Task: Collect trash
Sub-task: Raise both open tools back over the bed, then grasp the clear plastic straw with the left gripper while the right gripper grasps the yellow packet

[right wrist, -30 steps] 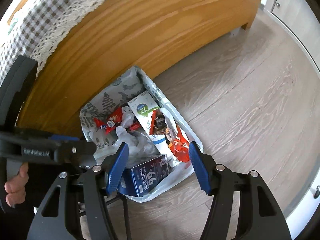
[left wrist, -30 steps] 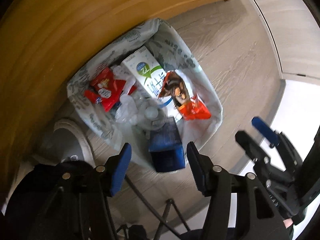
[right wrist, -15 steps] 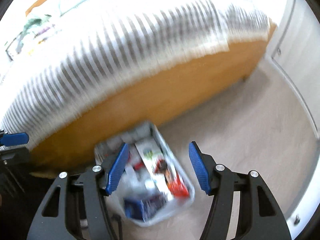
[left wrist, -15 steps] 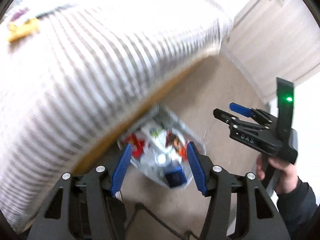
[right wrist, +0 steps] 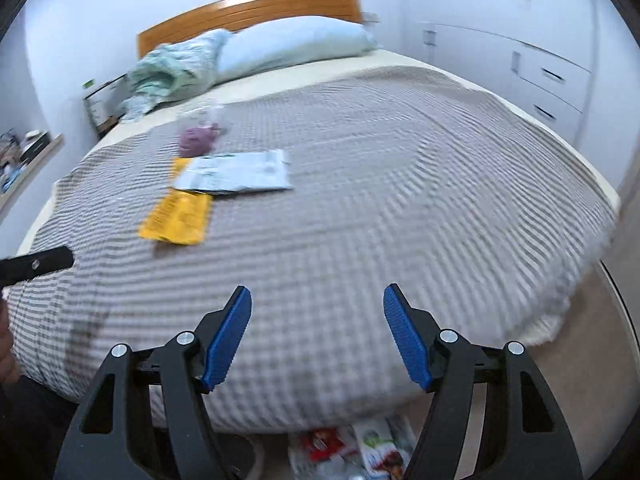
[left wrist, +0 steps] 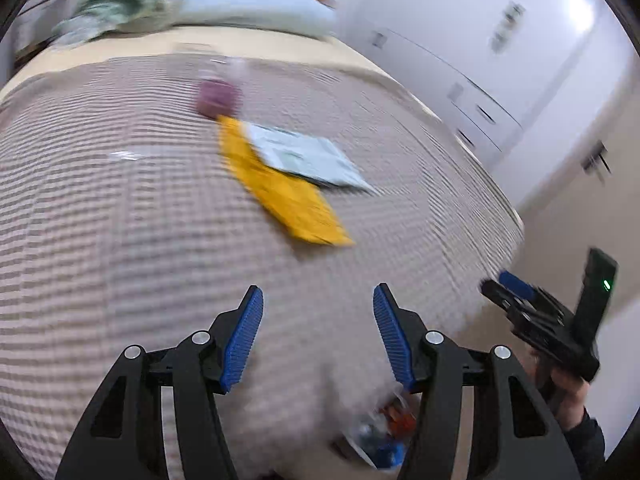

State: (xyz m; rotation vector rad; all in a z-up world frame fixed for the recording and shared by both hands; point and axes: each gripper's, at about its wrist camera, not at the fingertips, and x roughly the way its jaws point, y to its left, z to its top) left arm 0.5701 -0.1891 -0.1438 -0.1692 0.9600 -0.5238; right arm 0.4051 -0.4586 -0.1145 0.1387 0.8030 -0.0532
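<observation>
Blue ribbed pads are seen on black arms: the left tongs (left wrist: 318,336) are held spread, nothing between the pads, only the checked bedcover (left wrist: 120,240) behind the gap. The right tongs (right wrist: 318,336) are likewise spread and are opening wider at this moment, with nothing between the pads. The right tongs are also caught in the left wrist view at the right edge, gripped by a hand (left wrist: 568,392) in a dark sleeve, a green light showing on the handle. One black arm tip of the left tongs is seen at the left edge of the right wrist view.

Both views are blurred.

Below the tongs, at the foot of the bed (right wrist: 440,32), the trash bag (right wrist: 356,452) is seen on the floor, partly hidden by the bedcover's edge; red and white wrappers are made out inside it.

Further out on the bedcover, uncollected trash is noted: a yellow packet (right wrist: 178,216) lying flat, a pale grey-white pouch (right wrist: 236,174) overlapping its far end, and beyond these a purple item (right wrist: 198,140) with something clear beside it, too blurred to name. A thin clear strip (left wrist: 128,155) lies apart, left of the yellow packet in the left wrist view.

At the head of the bed a pale blue pillow (right wrist: 296,46) and a crumpled green cloth (right wrist: 172,72) are seen against a wooden headboard (right wrist: 248,8). White cabinets (right wrist: 540,80) stand along the right wall.
</observation>
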